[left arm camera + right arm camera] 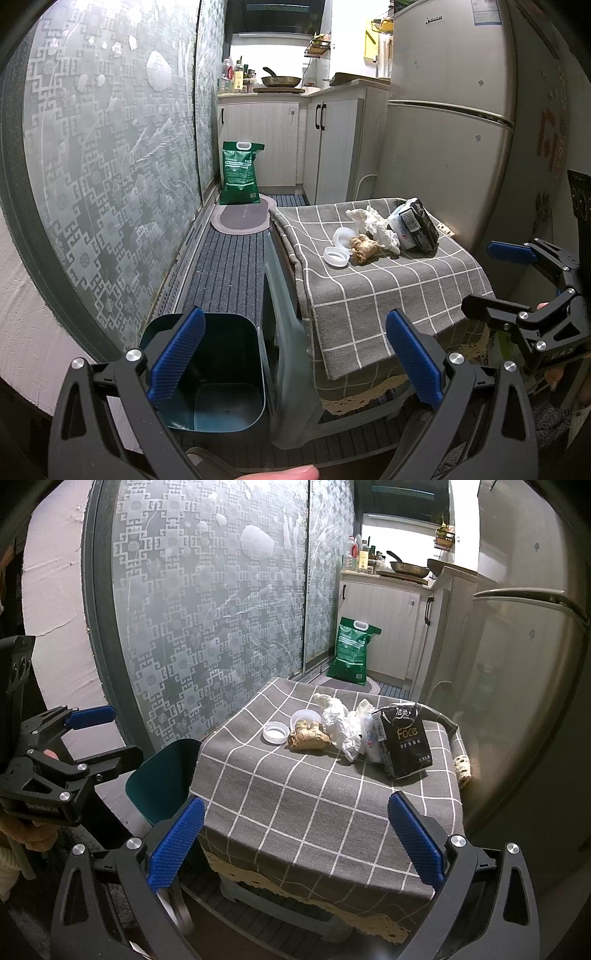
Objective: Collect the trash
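Observation:
A small table under a grey checked cloth (pixel 388 288) (pixel 295 794) carries the trash. On it lie two white lids (pixel 338 247) (pixel 276 733), a brown lump (pixel 364 245) (pixel 308 735), crumpled white tissue (pixel 375 225) (pixel 341 720), a white-and-blue packet (pixel 371 738) and a black tissue pack (pixel 419 225) (pixel 404 740). An open dark teal bin (pixel 218 380) (pixel 162 775) stands on the floor left of the table. My left gripper (pixel 295 358) (pixel 110 736) hangs open above the bin's right side, holding nothing. My right gripper (pixel 295 842) (pixel 487 277) is open over the table's near edge, short of the trash.
A silver fridge (pixel 443 129) (pixel 517 664) stands close on the table's right. A patterned glass sliding door (pixel 110 166) (pixel 207 620) runs along the left. A green bag (pixel 240 173) (pixel 352 653) and an oval mat (pixel 243 218) sit on the floor before the kitchen cabinets.

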{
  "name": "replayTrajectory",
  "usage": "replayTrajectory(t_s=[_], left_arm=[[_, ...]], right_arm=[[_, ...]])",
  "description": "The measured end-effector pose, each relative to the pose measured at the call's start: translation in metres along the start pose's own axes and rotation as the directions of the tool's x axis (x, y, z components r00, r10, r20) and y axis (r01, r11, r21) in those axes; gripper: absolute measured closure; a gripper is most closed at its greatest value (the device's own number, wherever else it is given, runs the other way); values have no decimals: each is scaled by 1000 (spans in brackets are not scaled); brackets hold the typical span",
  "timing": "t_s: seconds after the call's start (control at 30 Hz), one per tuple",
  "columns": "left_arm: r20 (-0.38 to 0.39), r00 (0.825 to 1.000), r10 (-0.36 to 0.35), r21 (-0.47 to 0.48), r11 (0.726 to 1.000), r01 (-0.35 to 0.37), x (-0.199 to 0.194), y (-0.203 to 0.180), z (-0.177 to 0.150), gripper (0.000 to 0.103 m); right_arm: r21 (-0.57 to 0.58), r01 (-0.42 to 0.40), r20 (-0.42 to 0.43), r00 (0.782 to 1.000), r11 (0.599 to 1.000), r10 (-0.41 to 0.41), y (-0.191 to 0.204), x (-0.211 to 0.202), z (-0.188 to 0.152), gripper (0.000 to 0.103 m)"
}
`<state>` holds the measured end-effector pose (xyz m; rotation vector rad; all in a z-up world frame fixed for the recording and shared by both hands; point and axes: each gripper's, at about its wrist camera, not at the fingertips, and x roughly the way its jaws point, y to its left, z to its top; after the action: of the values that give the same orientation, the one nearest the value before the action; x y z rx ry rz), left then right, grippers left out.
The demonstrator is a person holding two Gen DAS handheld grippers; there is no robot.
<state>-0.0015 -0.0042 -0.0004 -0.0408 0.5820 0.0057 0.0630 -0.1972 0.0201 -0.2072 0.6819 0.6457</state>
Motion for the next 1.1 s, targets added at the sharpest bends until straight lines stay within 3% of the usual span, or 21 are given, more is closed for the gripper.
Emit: replayTrajectory(t_s=[1.1], left_arm=[[-2,1000,1,-1,1000,-1,0,1,0,3]], right_arm=[[2,0,1,1000,1000,0,0,0,0,3]])
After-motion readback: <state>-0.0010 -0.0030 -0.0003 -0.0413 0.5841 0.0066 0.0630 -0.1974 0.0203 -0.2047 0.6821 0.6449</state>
